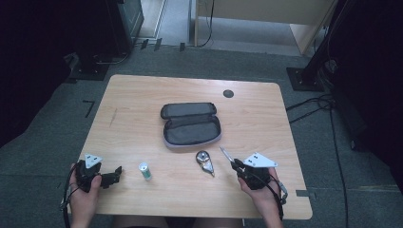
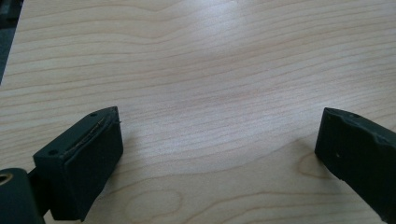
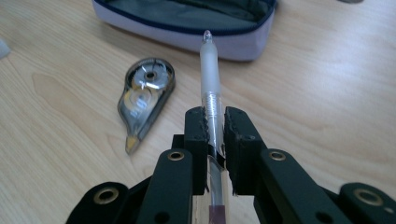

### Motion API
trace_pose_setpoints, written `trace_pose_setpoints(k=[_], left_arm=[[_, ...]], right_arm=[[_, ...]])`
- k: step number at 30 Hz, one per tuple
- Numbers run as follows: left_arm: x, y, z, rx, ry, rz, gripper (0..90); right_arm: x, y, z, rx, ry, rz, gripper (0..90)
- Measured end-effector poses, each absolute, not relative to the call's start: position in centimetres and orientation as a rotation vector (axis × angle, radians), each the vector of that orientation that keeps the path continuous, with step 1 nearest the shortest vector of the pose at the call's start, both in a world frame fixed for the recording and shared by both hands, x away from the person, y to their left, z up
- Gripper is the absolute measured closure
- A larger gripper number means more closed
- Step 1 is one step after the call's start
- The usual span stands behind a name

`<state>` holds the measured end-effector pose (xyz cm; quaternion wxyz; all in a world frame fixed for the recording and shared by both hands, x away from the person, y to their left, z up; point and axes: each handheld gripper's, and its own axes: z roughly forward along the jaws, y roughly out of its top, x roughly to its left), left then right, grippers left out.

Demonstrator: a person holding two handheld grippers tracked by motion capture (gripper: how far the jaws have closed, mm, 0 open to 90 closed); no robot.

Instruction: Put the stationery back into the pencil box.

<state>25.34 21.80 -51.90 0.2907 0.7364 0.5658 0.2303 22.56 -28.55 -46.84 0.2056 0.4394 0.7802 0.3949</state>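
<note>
pen (image 3: 211, 70): slim clear plastic, frosted grip | right gripper (image 3: 215, 126): clamped | table (image 3: 327, 93): woodgrain

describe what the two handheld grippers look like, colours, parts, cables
Both are black. The left gripper and right gripper each carry a grey three-cornered plate on top and trail a dark cable. Each has two blocky black jaws with screw holes; the right's linkage shows brass-coloured pivot rings.
</note>
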Motion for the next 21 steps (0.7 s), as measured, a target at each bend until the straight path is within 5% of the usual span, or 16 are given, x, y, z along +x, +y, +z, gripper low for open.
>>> trace_pose_setpoints(k=[21], left_arm=[[25.3,21.8,-51.9,1.968,1.504,0.610,1.3]], right_arm=[[29.8,-22.4,-44.0,1.055,2.235,1.139,80.2]])
